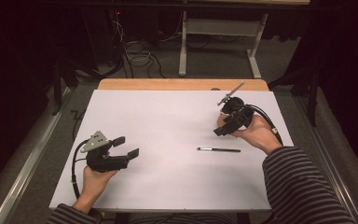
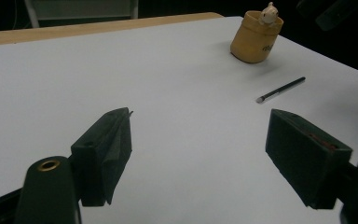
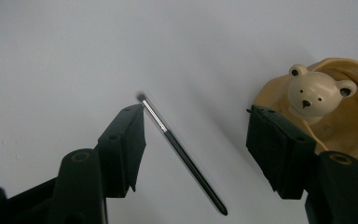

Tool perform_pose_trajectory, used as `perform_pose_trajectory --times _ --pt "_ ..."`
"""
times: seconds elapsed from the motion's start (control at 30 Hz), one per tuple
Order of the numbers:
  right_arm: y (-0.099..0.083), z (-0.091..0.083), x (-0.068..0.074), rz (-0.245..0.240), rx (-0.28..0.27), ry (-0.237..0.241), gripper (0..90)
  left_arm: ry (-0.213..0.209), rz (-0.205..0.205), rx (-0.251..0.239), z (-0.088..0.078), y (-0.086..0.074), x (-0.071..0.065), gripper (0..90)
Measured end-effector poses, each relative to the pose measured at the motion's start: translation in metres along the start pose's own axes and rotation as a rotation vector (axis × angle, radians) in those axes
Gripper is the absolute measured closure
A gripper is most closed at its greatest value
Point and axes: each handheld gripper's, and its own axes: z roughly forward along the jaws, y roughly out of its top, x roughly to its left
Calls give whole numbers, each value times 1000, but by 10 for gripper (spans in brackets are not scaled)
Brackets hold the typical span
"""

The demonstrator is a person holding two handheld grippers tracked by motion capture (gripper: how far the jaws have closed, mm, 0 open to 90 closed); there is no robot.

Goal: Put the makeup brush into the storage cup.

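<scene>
**rig_op:** So I'm sitting with the right claw hovering over the far right part of the worktop, tipped down, jaws standing fairly wide with nothing pinched. The pen is lying flat on the worktop, just on my side of that claw and apart from it. The little tan cup with the bear on its rim is standing right by the claw's far jaw.

**benchwarmer:** Which way is the pen running though? That's what's deciding your wrist angle.

**rig_op:** From the high view it's lying almost straight left to right across the worktop. In the right gripper view it's cutting diagonally between the two jaws, pale end up near one jaw, dark tip down low. So I'm guessing the jaws are standing skewed to the long axis, not square across it.

**benchwarmer:** And the left one?

**rig_op:** The left claw is resting near the worktop's left edge, jaws wide apart and empty, pointing across at the pen and the cup, both well away. The right hand is clearly the nearer one, so I'm thinking it takes the pen, after rolling a bit and dropping straight down.
</scene>
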Motion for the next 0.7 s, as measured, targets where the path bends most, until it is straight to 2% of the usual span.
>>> perform_pose_trajectory --times 0.13,0.27,0.4,0.53,0.6,0.7 --pt "3 -2 1 -15 29 9 393 0 2 0 0 0 -1 231" --pt "8 -1 4 -66 70 4 393 4 2 -2 0 0 0 231" --pt "9 3 4 -65 82 9 393 6 1 -7 -1 0 0 231" --pt "9 11 5 -68 122 9 395 3 10 -2 0 0 0 231" --pt "9 16 5 -91 137 11 399 1 6 -5 0 0 0 231" --pt "9 18 6 -91 147 15 402 1 8 -2 0 1 0 231"
